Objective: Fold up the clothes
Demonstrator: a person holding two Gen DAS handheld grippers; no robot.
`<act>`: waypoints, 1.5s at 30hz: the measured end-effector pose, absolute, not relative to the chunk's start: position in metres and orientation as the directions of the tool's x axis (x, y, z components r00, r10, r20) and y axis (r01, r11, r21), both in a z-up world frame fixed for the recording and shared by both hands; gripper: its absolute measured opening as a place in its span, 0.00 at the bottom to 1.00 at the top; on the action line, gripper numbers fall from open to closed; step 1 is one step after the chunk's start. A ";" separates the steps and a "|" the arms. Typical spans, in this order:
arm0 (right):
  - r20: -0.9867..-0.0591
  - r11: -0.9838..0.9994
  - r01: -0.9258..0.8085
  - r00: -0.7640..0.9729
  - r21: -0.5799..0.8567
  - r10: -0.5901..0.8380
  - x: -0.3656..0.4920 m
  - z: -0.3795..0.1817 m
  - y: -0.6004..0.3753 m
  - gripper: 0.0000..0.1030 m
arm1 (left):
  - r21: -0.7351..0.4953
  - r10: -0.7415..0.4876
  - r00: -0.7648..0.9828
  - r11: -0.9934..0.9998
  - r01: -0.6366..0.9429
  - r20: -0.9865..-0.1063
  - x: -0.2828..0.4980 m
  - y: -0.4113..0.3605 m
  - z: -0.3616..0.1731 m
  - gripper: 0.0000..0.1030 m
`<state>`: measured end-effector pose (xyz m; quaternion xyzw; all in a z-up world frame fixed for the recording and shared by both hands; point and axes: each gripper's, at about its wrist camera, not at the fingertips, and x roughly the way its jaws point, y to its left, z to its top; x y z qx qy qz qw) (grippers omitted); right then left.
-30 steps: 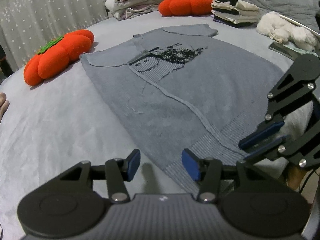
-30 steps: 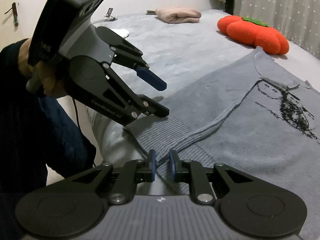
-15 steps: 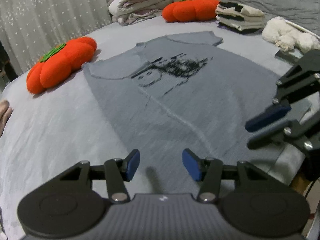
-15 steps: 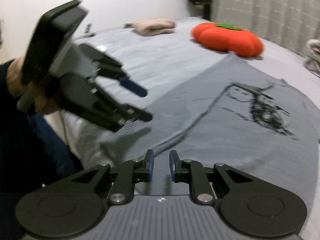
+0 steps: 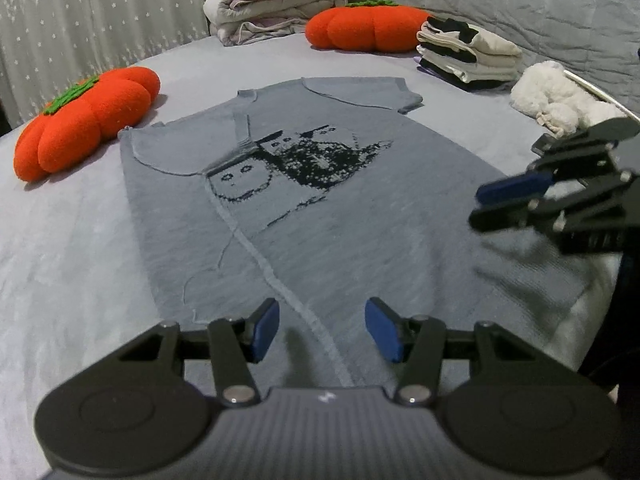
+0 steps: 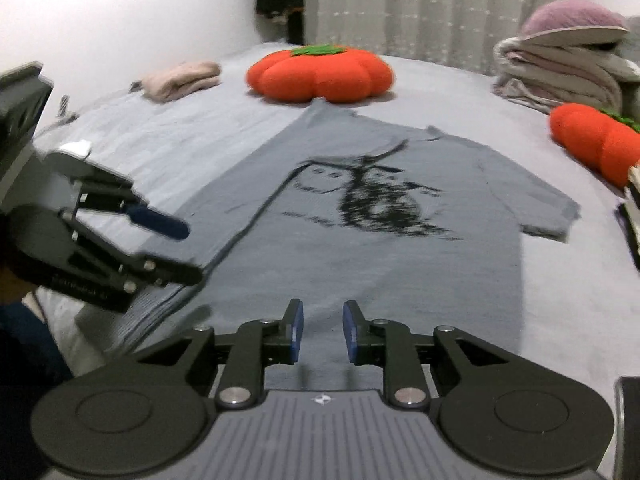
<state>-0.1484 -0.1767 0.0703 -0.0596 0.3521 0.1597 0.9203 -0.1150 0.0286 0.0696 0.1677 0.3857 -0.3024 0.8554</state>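
My left gripper [image 5: 322,330] stands half open with nothing between its blue pads, hovering over the hem end of the grey knit T-shirt [image 5: 320,208]. The T-shirt lies flat on the bed [image 5: 72,248], printed side up, one side folded in along a long seam, its neck end far from me. My right gripper [image 6: 320,332] has just been opening to a narrow gap, empty as well, above the same hem end. Beside the T-shirt's far corner sits an orange pumpkin cushion [image 5: 84,120]; a second pumpkin cushion [image 5: 368,28] lies beyond the neck, between a heap of bedding [image 5: 276,4] and a stack of folded clothes [image 5: 468,54]. A white fluffy garment [image 5: 560,102] lies next to that stack.
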 end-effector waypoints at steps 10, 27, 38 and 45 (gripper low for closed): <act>-0.722 0.991 -0.134 0.684 0.017 0.105 -0.132 0.055 -0.234 0.23 | 0.060 -0.371 0.537 0.780 0.624 -0.758 -0.111 -0.007 0.067 0.50; -0.781 0.996 -0.091 0.621 0.001 0.058 -0.118 0.037 -0.249 0.27 | 0.252 -0.249 0.602 0.741 0.623 -0.759 -0.106 -0.074 0.035 0.56; -0.803 0.994 -0.111 0.592 -0.001 0.065 -0.079 0.039 -0.261 0.31 | 0.179 -0.245 0.603 0.812 0.556 -0.759 -0.081 -0.085 0.031 0.57; -0.804 0.995 -0.029 0.587 0.094 0.093 -0.046 0.041 -0.294 0.32 | 0.151 -0.249 0.598 0.830 0.537 -0.761 -0.064 -0.092 0.030 0.59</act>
